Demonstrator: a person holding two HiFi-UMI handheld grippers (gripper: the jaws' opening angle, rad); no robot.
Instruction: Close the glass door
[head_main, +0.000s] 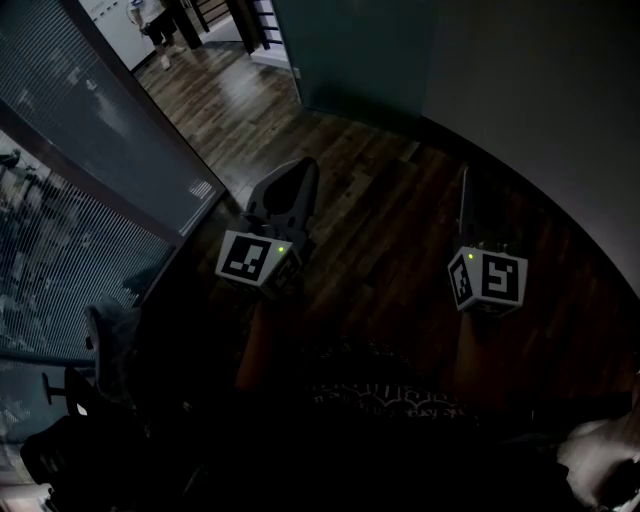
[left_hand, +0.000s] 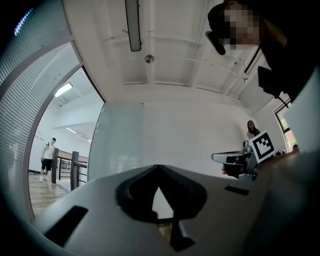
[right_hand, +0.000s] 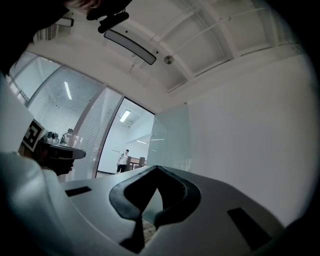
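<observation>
Head view: left hand-held gripper (head_main: 287, 188) and right hand-held gripper (head_main: 463, 205), both closed and empty, over dark wooden floor (head_main: 380, 190), face the open frosted glass door (head_main: 360, 50).

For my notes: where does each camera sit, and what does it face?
Head view: on the head, steeply down at the wood floor; left claw, right claw, forearms.
Left gripper view: on the left claw, toward the glass door; own shut jaws, right claw.
Right gripper view: on the right claw, toward the doorway; own jaws, left claw.
Both gripper views share glass door and doorway.
</observation>
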